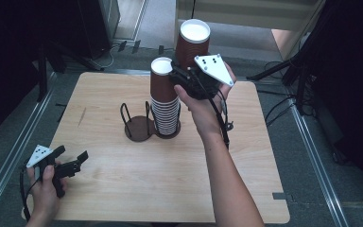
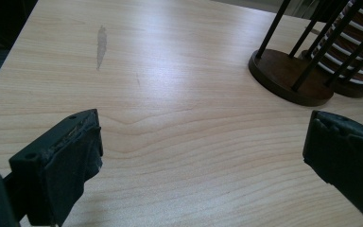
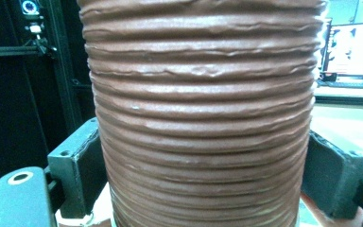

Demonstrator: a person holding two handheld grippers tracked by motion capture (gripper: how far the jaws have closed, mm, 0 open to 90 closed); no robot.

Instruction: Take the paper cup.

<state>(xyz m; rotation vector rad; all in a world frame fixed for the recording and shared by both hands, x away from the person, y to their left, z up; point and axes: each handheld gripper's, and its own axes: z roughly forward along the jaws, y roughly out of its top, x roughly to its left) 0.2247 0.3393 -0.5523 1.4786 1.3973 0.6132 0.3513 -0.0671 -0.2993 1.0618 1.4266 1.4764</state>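
Brown ribbed paper crowded the right gripper view, hiding the cup's [image 3: 203, 118] rim and base. The right gripper [image 1: 187, 75] was clamped on this cup, lifted beside the stack of cups [image 1: 165, 97] standing in a wire holder [image 1: 137, 124]. The left gripper [image 2: 203, 156] hovered over the pale wooden table [image 2: 170, 94], jaws wide apart, holding nothing.

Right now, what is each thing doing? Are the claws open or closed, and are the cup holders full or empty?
Right claw: shut on the lifted cup, held up in the air.
Lifted cup: upright, off the table, gripped on both sides.
Left claw: open, holding nothing, low over the table.
Cup stack: upright in its holder.
Empty holder: no cups in it, standing beside the stack.
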